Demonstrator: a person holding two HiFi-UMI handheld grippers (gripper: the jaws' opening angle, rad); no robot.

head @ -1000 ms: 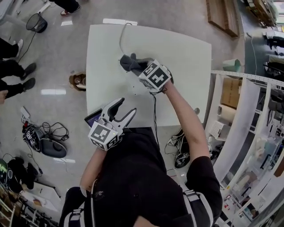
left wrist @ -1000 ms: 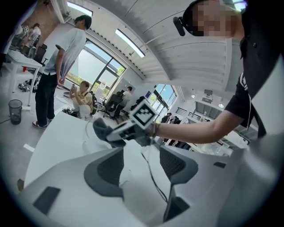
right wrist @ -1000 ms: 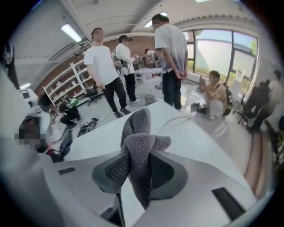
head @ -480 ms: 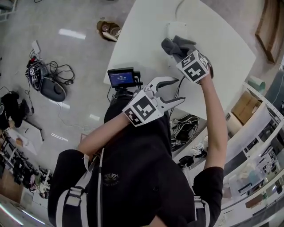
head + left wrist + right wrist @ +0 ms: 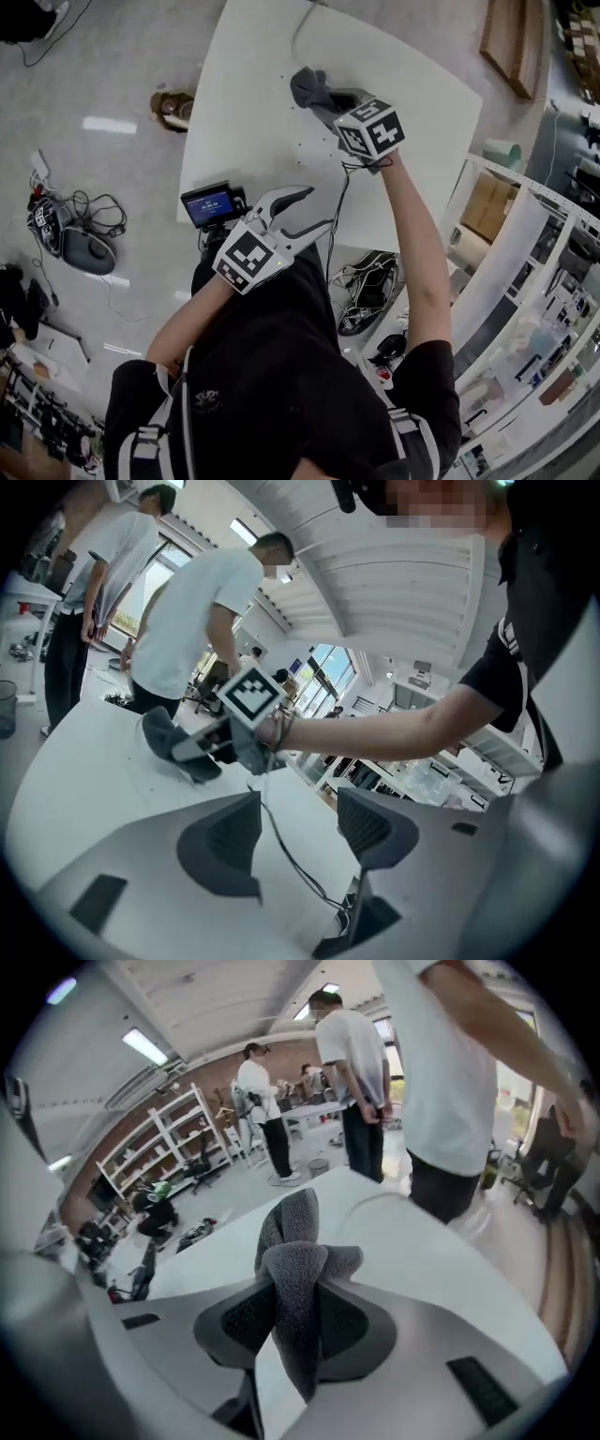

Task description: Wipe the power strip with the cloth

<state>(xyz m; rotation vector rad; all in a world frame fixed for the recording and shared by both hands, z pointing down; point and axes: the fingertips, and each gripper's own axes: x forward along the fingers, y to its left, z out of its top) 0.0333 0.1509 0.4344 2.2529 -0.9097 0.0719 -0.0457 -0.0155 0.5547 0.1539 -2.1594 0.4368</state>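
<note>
Nearest me, I am holding the left gripper (image 5: pixel 315 208) just off the table's near edge with its jaws spread and nothing between them; a small lit screen (image 5: pixel 213 203) is sitting beside it at the near left corner. A black cable (image 5: pixel 341 199) is trailing from the right gripper (image 5: pixel 325 95) across the near edge. That gripper is reaching toward the far side and pinching the grey cloth (image 5: pixel 307 84), which is bunching up between the pads and touching the white table (image 5: pixel 253 122). I cannot pick out the power strip, white on white under the cloth; only a white cord (image 5: pixel 298 33) is curving off toward the far edge. Bare tabletop is lying open on both sides of the cloth. Beyond, cables and gear (image 5: pixel 75 234) are cluttering the glossy floor on the left, shelving (image 5: pixel 525 281) is crowding the right, and people in white shirts (image 5: pixel 450 1072) are standing past the far edge.
</note>
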